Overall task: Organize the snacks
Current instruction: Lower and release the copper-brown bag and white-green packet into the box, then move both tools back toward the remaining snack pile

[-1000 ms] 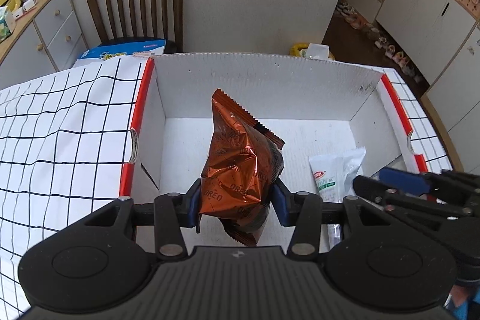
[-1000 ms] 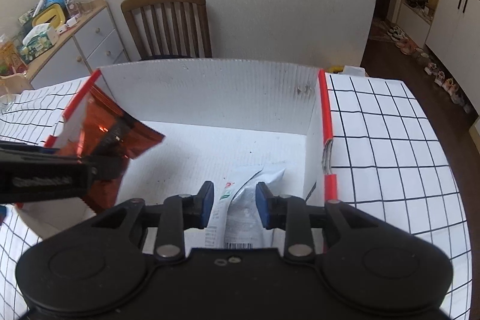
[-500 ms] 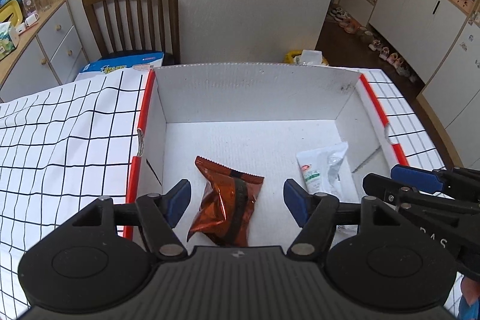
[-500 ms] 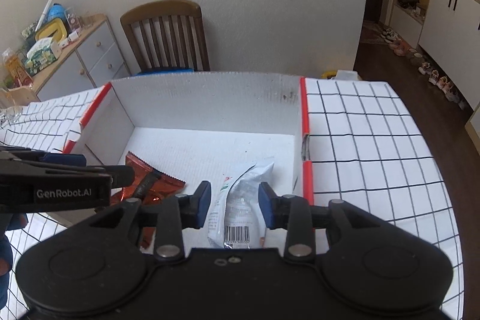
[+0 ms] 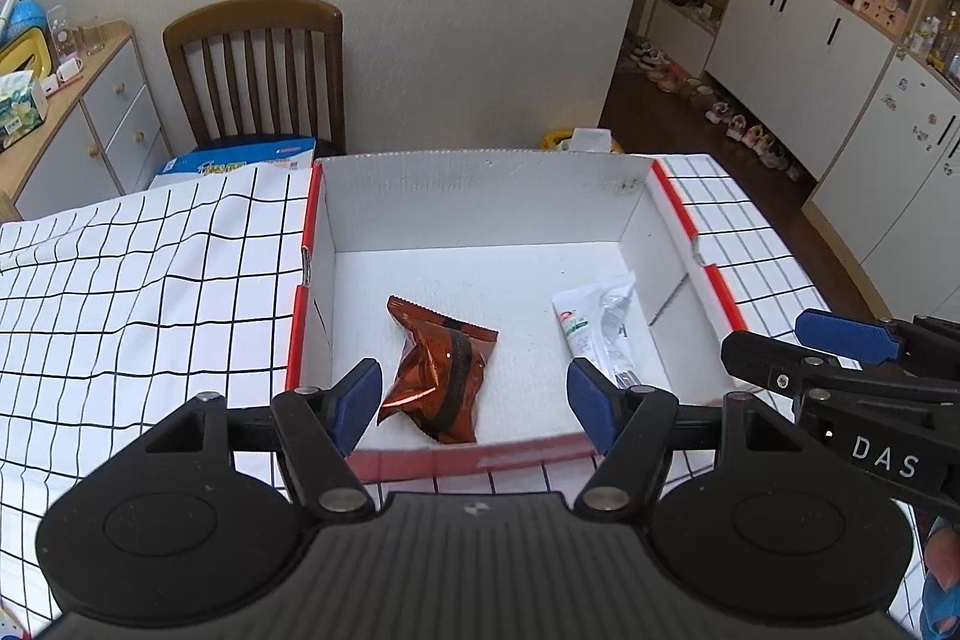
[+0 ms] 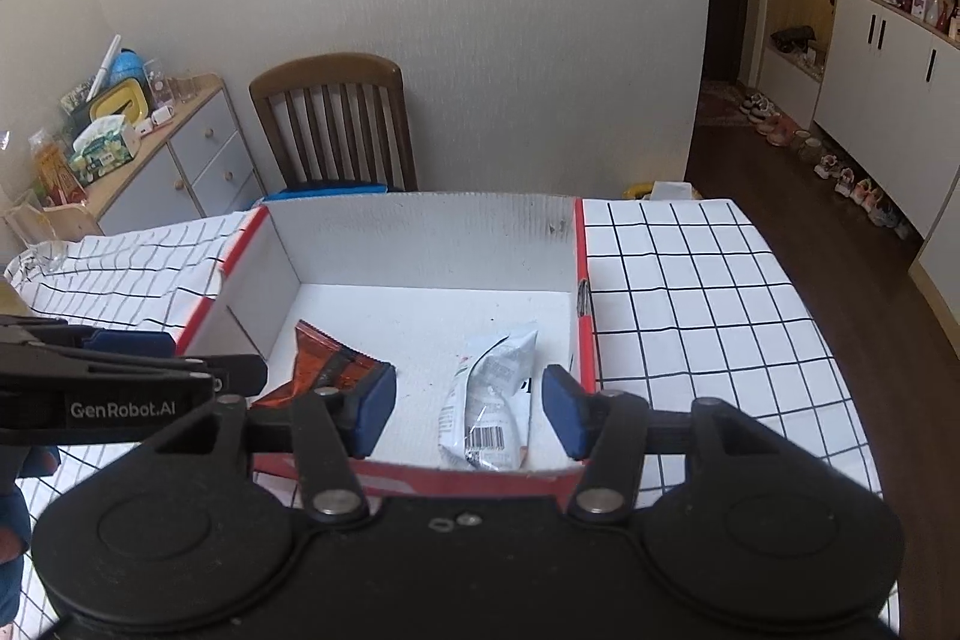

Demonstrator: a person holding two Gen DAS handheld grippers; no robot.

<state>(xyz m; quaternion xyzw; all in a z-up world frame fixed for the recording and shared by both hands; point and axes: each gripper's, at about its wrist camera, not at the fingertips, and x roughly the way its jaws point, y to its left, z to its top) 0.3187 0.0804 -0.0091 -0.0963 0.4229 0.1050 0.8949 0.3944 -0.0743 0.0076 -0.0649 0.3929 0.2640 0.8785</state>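
A white cardboard box (image 5: 480, 202) (image 6: 420, 232) with red rims stands on the checked tablecloth. Inside it lie a shiny orange snack packet (image 5: 441, 370) (image 6: 327, 361) on the left and a white snack packet (image 5: 597, 325) (image 6: 489, 400) on the right. My left gripper (image 5: 474, 403) hangs open above the box's near edge, and the orange packet lies loose below it. My right gripper (image 6: 471, 409) is over the white packet, its jaws opening, and the pads stand clear of the packet.
A wooden chair (image 5: 258, 70) stands behind the table with a blue box (image 5: 240, 160) on its seat. A drawer cabinet (image 6: 180, 154) with clutter on top is at the left. White cupboards (image 5: 840, 58) and shoes line the floor at the right.
My left gripper let go of the orange packet, which now lies in the box. My right gripper opened off the white packet. Both grippers rose and drew back toward the near edge.
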